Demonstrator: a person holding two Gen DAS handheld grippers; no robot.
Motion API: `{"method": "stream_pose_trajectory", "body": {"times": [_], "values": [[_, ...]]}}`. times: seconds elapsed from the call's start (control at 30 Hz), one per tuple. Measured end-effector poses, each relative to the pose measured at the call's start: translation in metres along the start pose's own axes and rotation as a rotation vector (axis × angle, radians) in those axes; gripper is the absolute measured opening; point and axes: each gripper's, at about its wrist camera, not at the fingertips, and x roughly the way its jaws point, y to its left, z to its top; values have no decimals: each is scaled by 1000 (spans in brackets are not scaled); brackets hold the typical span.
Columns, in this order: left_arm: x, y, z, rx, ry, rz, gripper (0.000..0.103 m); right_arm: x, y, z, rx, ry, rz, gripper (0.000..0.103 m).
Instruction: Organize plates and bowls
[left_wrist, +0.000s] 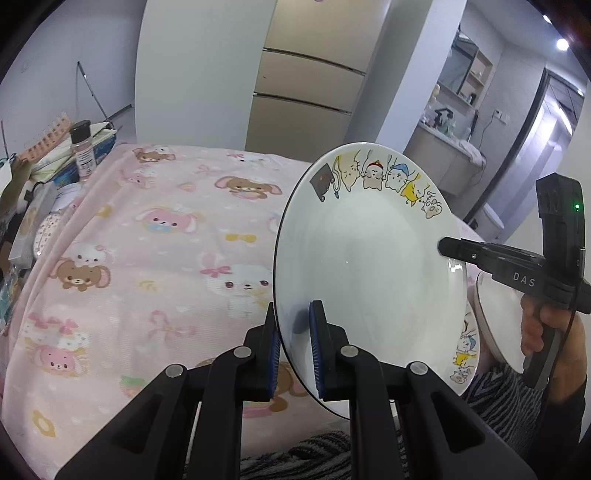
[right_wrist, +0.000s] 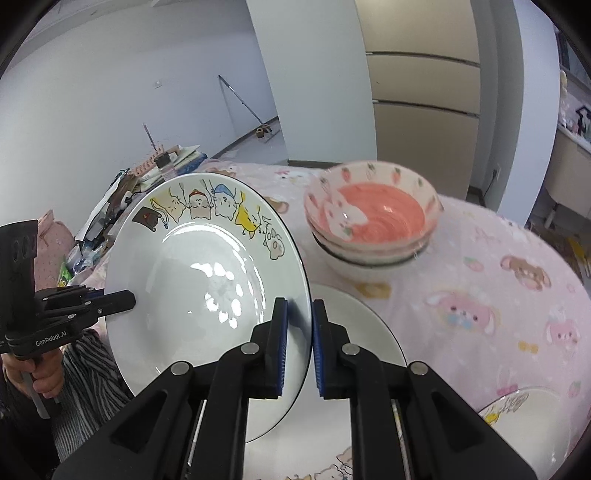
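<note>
Both tools pinch the same white plate, one on each side of its rim, and it hangs tilted above the counter, which is covered by a pink cloth printed with cartoon animals. In the left wrist view the left tool has its blue pads closed on the plate's near edge, while the right tool grips the far rim, a hand around its handle. In the right wrist view the right tool clamps the rim from its own side, and the left tool bites the opposite edge. The plate carries a row of cartoon cats along its upper rim.

Beyond it on the cloth stands a stack of bowls, the top one pink inside. A second plate lies flat under the lifted one, and a third plate shows at the lower right. Books and a spice jar crowd the counter's far left end
</note>
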Motion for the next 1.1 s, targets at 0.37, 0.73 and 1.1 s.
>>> {"method": "stream_pose_trajectory", "body": {"times": [0.37,0.73,1.1], "values": [[19,-9,-3,30,31,18,15,18,-21,-20,53,54,7,14],[31,-25,-6,74,39,26,15,30,-34,-31,91,111,-32,16],[47,-28,-9,70,73,-5,16,26,-25,-36,-2,144,-171,19]]}}
